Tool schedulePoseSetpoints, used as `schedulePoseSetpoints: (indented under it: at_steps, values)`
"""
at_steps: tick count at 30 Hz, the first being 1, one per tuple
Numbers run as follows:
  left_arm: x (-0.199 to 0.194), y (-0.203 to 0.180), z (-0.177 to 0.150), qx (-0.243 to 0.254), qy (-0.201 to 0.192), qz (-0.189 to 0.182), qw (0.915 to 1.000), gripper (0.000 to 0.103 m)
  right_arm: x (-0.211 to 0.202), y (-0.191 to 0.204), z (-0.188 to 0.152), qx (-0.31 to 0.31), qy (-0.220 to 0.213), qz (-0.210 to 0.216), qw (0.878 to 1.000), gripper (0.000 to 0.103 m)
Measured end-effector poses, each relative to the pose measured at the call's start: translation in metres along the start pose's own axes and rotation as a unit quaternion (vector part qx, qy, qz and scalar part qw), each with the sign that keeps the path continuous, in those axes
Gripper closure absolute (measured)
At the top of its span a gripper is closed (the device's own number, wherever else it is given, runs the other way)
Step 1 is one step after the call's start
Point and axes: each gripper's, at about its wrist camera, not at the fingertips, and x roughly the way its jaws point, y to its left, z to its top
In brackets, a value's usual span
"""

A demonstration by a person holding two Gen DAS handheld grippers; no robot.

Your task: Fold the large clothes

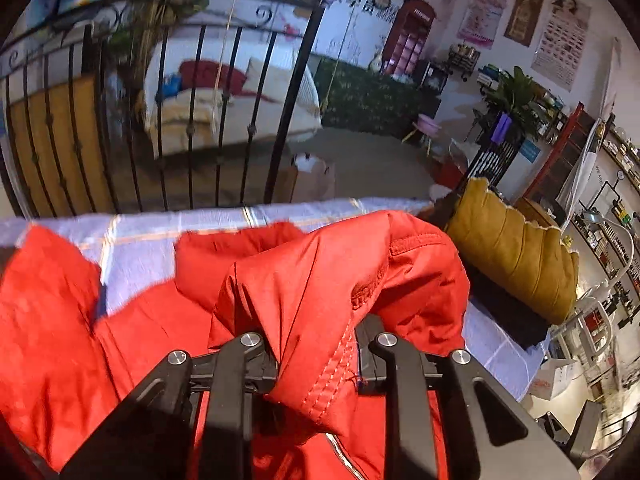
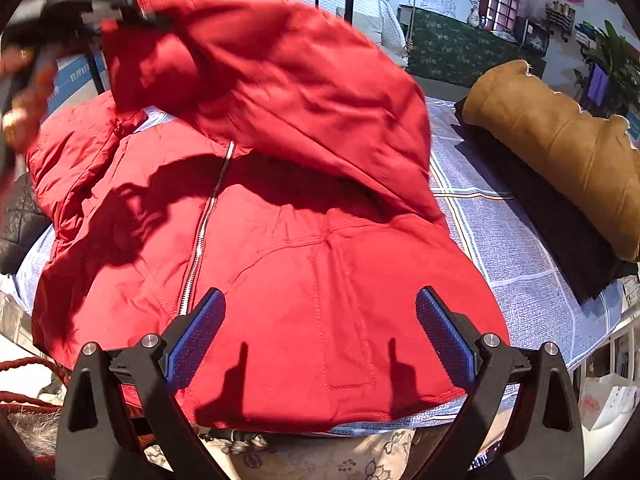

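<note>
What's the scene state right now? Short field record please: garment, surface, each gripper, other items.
garment: red jacket, zipper up, one part lifted and folding over the body
surface: blue checked cloth
left gripper: jaws shut on a bunch of jacket fabric, raised
right gripper: jaws open, over the jacket hem, holding nothing
other items: mustard padded garment lying on a dark garment, beside the jacket

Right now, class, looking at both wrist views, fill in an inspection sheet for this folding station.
Surface: bed sheet, pale checked, partly covered.
Job's things: red jacket, zipper up, one part lifted over the body.
Clutter: tan cushion on dark cloth, right of jacket.
Grippers: left tongs shut on jacket fabric; right tongs open above the hem.
Cables: nothing seen.
Surroundings: iron railing, posters, plant.
</note>
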Motion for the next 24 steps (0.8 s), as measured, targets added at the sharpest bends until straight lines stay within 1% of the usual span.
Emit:
schedulePoseSetpoints:
  at_steps: [2, 3, 5, 6, 7, 8, 9, 10, 11, 12, 13, 15, 16, 18, 19, 20, 21, 22, 23, 24]
  values:
    - [-0.013, -0.005, 0.01, 0.04, -0.009, 0.006, 0.9991, 0.081, 0.001, -0.002, 0.003, 0.004, -0.001, -0.001, 1.0, 0.008]
    - [-0.016, -0.005, 0.007, 0.06, -0.005, 0.005, 0.9981, 0.081, 0.002, -0.003, 0.005, 0.008, -0.002, -0.001, 1.0, 0.008]
    - [-0.01, 0.001, -0.015, 0.091, 0.028, 0.015, 0.9953, 0.081, 0.005, -0.006, 0.007, 0.016, 0.0, 0.004, 1.0, 0.008]
    - [0.002, 0.007, -0.035, 0.102, 0.062, 0.022, 0.9926, 0.081, 0.008, -0.007, 0.008, 0.023, 0.002, 0.01, 1.0, 0.008]
    - [0.018, 0.016, -0.059, 0.105, 0.107, 0.025, 0.9884, 0.081, 0.011, -0.009, 0.009, 0.029, 0.006, 0.016, 0.999, 0.008]
    - [0.033, 0.026, -0.081, 0.099, 0.149, 0.024, 0.9837, 0.081, 0.015, -0.011, 0.01, 0.035, 0.011, 0.022, 0.999, 0.008]
    - [0.054, 0.04, -0.114, 0.082, 0.205, 0.028, 0.9749, 0.081, 0.02, -0.013, 0.011, 0.042, 0.017, 0.028, 0.999, 0.008]
    - [0.065, 0.053, -0.141, 0.066, 0.24, 0.029, 0.968, 0.081, 0.023, -0.014, 0.012, 0.048, 0.022, 0.034, 0.998, 0.008]
    - [0.071, 0.061, -0.159, 0.052, 0.254, 0.023, 0.9656, 0.079, 0.027, -0.015, 0.013, 0.053, 0.028, 0.039, 0.997, 0.008]
    - [0.071, 0.066, -0.171, 0.038, 0.249, 0.016, 0.9676, 0.076, 0.031, -0.016, 0.015, 0.057, 0.036, 0.045, 0.997, 0.008]
    - [0.068, 0.069, -0.175, 0.022, 0.239, 0.012, 0.9707, 0.075, 0.034, -0.017, 0.017, 0.059, 0.041, 0.049, 0.996, 0.008]
    - [0.067, 0.072, -0.172, 0.001, 0.236, 0.011, 0.9718, 0.07, 0.037, -0.017, 0.025, 0.059, 0.041, 0.054, 0.996, 0.008]
    - [0.069, 0.071, -0.169, 0.002, 0.238, 0.015, 0.9711, 0.069, 0.038, -0.016, 0.029, 0.058, 0.039, 0.057, 0.996, 0.008]
    - [0.073, 0.068, -0.167, 0.015, 0.24, 0.035, 0.97, 0.058, 0.041, -0.014, 0.042, 0.057, 0.03, 0.065, 0.996, 0.008]
    - [0.073, 0.066, -0.165, 0.019, 0.239, 0.047, 0.9697, 0.056, 0.042, -0.012, 0.051, 0.057, 0.023, 0.071, 0.996, 0.008]
    - [0.071, 0.062, -0.164, 0.025, 0.236, 0.061, 0.9696, 0.047, 0.043, -0.008, 0.056, 0.057, 0.015, 0.077, 0.995, 0.008]
    - [0.065, 0.057, -0.159, 0.038, 0.226, 0.087, 0.9695, 0.037, 0.045, -0.005, 0.067, 0.052, 0.007, 0.084, 0.995, 0.008]
    - [0.057, 0.053, -0.155, 0.053, 0.21, 0.119, 0.9689, 0.03, 0.046, -0.001, 0.074, 0.047, 0.001, 0.088, 0.995, 0.008]
    - [0.045, 0.051, -0.151, 0.066, 0.19, 0.147, 0.9685, 0.019, 0.05, 0.005, 0.084, 0.037, -0.005, 0.092, 0.995, 0.008]
    - [0.032, 0.049, -0.148, 0.076, 0.163, 0.176, 0.9678, 0.012, 0.053, 0.01, 0.091, 0.027, -0.008, 0.096, 0.995, 0.008]
